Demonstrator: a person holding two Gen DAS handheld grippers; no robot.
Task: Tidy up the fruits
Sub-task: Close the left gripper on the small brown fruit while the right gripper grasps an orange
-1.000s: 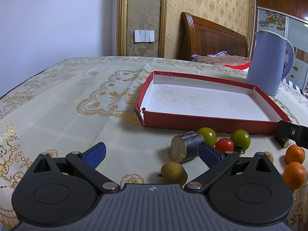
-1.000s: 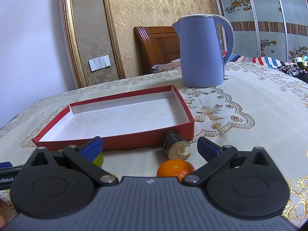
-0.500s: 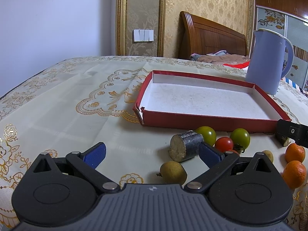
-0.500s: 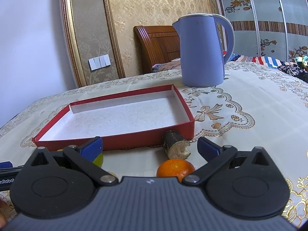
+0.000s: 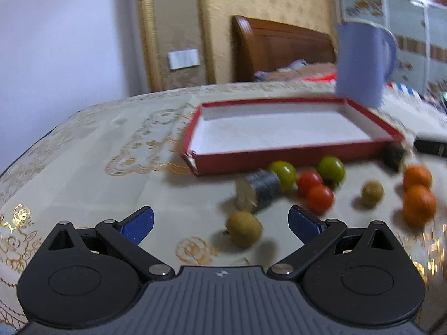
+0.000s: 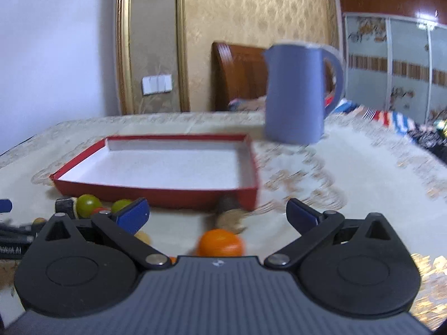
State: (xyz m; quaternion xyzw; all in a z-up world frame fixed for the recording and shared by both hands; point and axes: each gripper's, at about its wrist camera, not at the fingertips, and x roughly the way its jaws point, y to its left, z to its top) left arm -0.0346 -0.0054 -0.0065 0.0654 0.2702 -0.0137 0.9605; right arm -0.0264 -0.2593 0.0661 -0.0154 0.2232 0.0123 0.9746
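A red box with a white floor point(image 5: 282, 153) lies empty on the table; it also shows in the right wrist view point(image 6: 156, 192). In front of it lie two green tomatoes point(image 5: 283, 173), two red tomatoes point(image 5: 320, 198), two oranges point(image 5: 419, 203), two brown-yellow round fruits point(image 5: 244, 229) and a dark cut stalk piece point(image 5: 259, 192). My left gripper point(image 5: 220, 222) is open and empty, above the nearest round fruit. My right gripper point(image 6: 216, 212) is open and empty, over an orange point(image 6: 220, 243) and a second stalk piece point(image 6: 230, 216).
A blue kettle point(image 6: 296, 95) stands behind the box's right end, also in the left wrist view point(image 5: 361, 64). The table carries a cream cloth with gold embroidery point(image 5: 83, 150). A wooden headboard point(image 5: 279, 53) and wardrobe doors stand behind.
Both grippers have lifted and turned, and both views are now blurred. The left view swung right, so more fruit shows. Both grippers stay open and nothing was picked up.
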